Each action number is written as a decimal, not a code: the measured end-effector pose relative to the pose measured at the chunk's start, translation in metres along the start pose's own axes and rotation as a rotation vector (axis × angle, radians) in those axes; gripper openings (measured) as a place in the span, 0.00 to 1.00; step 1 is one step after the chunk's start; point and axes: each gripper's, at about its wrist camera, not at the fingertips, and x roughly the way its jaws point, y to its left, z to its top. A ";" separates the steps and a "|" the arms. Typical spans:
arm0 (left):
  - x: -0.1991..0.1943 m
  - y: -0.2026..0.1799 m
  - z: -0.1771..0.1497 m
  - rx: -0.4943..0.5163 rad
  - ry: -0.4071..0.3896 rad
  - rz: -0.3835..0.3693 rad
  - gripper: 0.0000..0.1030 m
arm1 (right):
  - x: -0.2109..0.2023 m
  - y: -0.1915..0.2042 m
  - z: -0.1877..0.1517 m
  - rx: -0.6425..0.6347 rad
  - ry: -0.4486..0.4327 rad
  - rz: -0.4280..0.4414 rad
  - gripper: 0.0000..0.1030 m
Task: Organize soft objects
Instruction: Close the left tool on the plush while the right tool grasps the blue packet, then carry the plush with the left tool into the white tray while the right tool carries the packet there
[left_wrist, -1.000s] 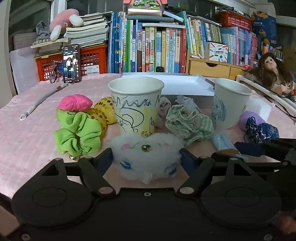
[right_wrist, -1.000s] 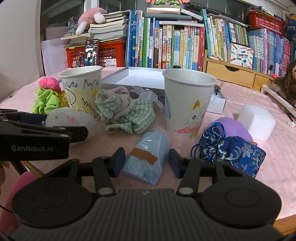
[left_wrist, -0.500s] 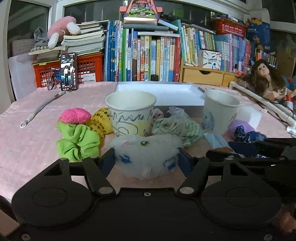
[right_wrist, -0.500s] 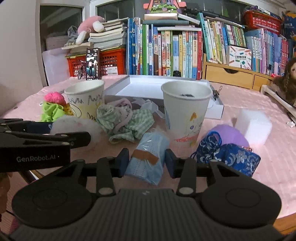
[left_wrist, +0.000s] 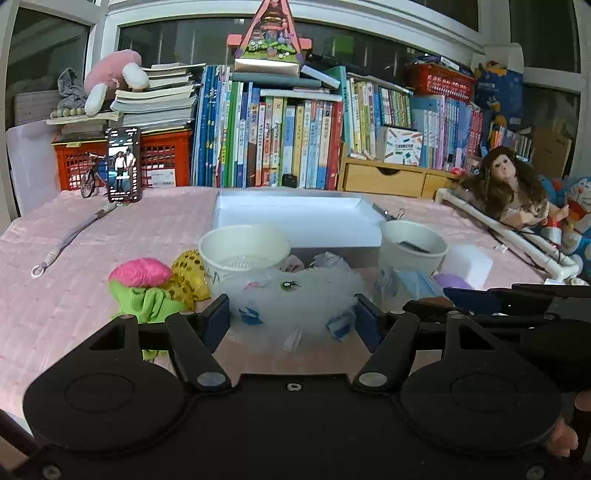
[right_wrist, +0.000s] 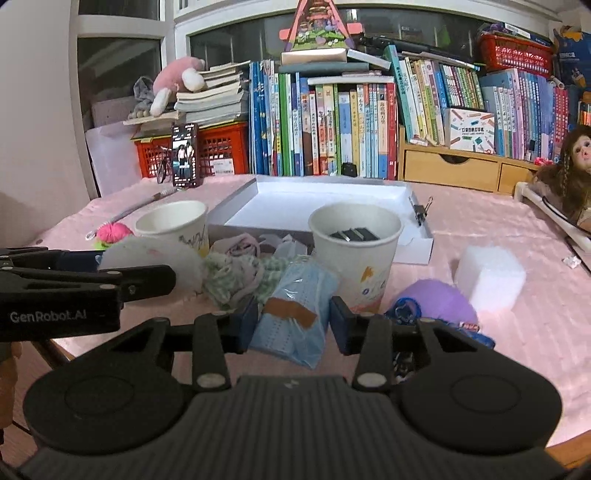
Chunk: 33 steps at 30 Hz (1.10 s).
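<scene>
The left tool is gripping the white fluffy toy at lower centre, above the bench; the right tool is clasping the blue mask pack at lower centre

Dim indoor light, fisheye-bent edges, fluffy toy perhaps slightly blurred.

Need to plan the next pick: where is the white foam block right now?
In the right wrist view the white foam block sits on the pink tablecloth at right, just beyond the purple fuzzy ball and right of the paper cup holding black clips.
</scene>
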 end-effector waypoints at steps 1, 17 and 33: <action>-0.001 0.000 0.003 0.001 -0.004 -0.007 0.65 | -0.002 -0.001 0.002 0.004 -0.004 0.004 0.46; 0.008 0.001 0.041 0.018 -0.055 -0.016 0.64 | -0.006 -0.017 0.024 0.026 -0.005 0.013 0.27; 0.008 -0.005 0.036 0.064 -0.062 0.001 0.63 | 0.008 -0.030 -0.021 0.079 0.093 0.001 0.16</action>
